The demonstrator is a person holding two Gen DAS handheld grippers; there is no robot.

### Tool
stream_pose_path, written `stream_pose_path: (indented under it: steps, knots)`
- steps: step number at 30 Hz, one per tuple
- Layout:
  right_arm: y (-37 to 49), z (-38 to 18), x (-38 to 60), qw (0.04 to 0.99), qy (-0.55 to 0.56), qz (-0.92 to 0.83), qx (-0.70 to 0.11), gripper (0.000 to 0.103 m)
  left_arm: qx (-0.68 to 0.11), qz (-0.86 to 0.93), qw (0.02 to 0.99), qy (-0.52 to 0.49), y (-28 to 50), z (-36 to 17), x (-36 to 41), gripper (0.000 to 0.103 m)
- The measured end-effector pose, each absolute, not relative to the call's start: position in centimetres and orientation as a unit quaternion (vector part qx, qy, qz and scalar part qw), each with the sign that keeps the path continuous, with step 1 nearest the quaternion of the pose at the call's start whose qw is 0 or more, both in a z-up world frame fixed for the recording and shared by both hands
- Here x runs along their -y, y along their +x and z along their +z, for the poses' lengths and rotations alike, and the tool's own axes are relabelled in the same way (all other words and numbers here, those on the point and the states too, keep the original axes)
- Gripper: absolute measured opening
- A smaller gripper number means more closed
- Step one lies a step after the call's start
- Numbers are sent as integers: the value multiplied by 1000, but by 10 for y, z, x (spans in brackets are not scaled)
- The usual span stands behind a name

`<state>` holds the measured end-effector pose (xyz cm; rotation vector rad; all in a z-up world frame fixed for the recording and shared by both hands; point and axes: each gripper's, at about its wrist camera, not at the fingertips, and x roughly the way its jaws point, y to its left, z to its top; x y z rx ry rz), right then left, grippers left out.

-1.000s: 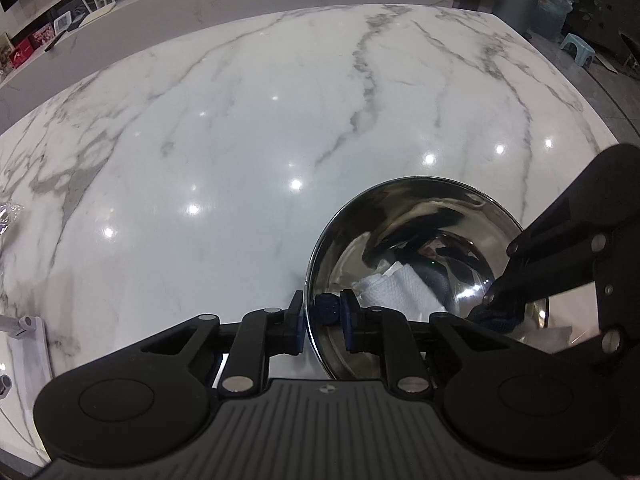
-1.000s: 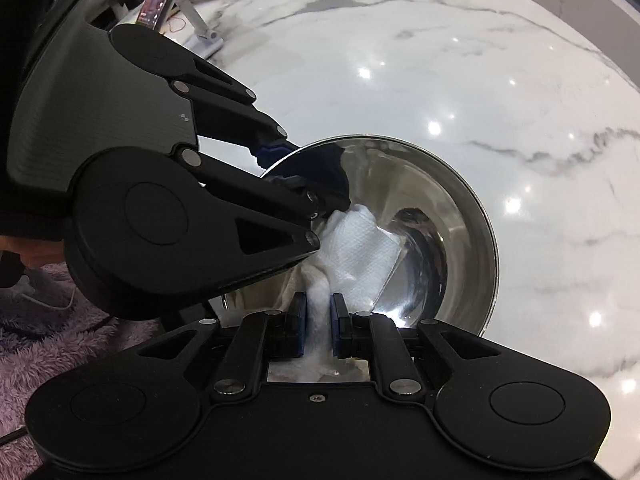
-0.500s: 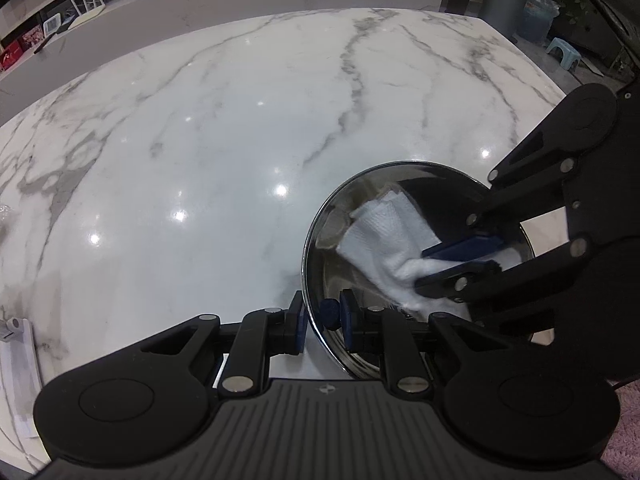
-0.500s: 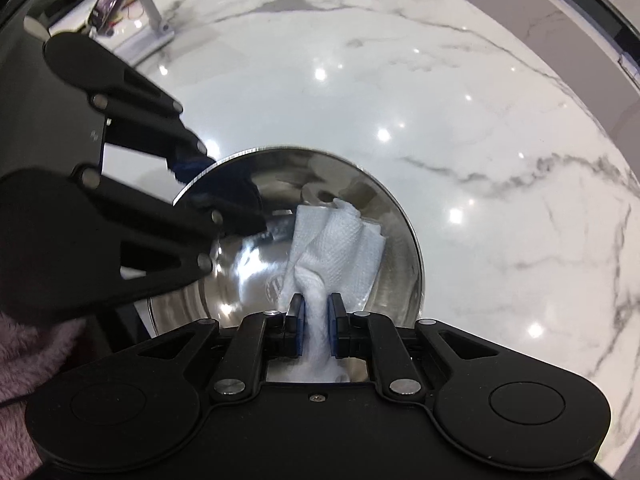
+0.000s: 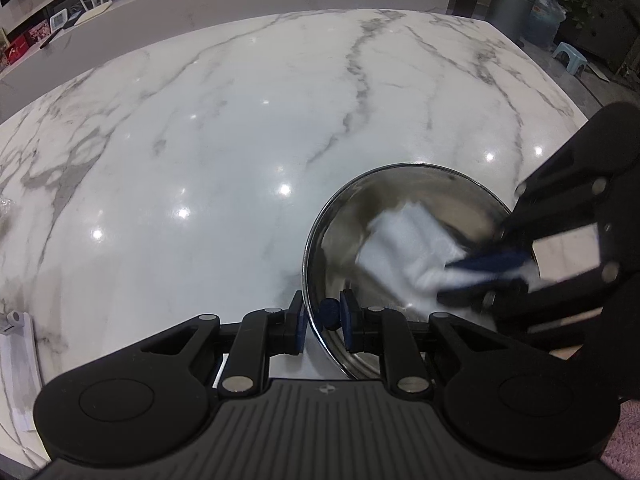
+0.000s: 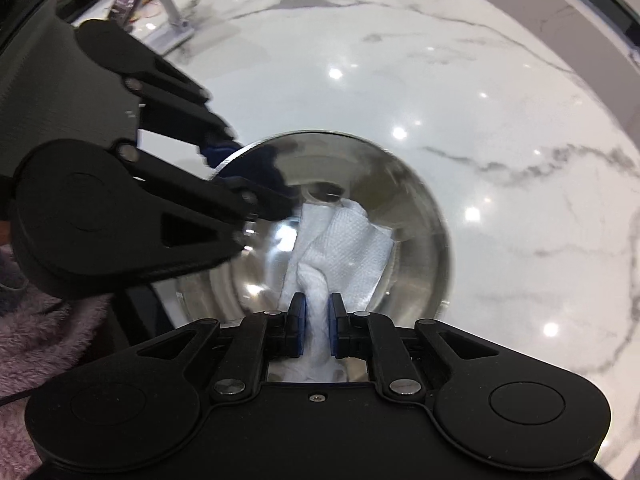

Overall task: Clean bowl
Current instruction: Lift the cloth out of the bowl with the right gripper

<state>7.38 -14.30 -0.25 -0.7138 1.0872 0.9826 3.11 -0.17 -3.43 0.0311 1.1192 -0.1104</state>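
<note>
A shiny steel bowl [image 5: 416, 196] [image 6: 416, 200] stands on the white marble table, tilted a little. My left gripper [image 5: 323, 316] is shut on the bowl's near rim, one blue pad outside and one inside the wall; it shows at the left of the right wrist view [image 6: 236, 172]. My right gripper [image 6: 317, 316] is shut on a bunched white paper towel [image 6: 344, 248] [image 5: 404, 248] that spreads over the bowl's inner wall. In the left wrist view the right gripper [image 5: 480, 276] enters from the right, blurred.
The marble table [image 5: 224, 128] stretches wide to the left and far side. A white stand [image 5: 16, 344] sits at its left edge. Clutter and a metal stand [image 6: 176, 20] lie at the far left in the right wrist view. Pink fuzzy fabric [image 6: 36, 336] is below.
The right gripper with the towel swept across the bowl's inside: the towel moved from the near wall toward the middle and right. The left gripper kept its hold on the rim.
</note>
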Motion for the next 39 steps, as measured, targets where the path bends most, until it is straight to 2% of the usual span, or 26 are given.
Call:
stream_pose_path:
  steps: [14,19,23,30,39]
  knots:
    - [89,63,237,808,-109,391,-428,9,-494,-47,867,-37,27,-31,-10,16]
    - [102,34,241,837,-77,330,-429,9,-458,-48,887,-26,21,-28,-8,16]
    - [93,7,244,851,-85,298,-424,9,-446,-54,893,-14,18,-27,-3,23]
    - [78,-33,242,870,-73,266,-409,9,-441,-42,896,-24,16,-29,-2,23]
    - [69,-49,245,879,-72,261,-393,10,-423,-30,905,-28,11,-28,1,23]
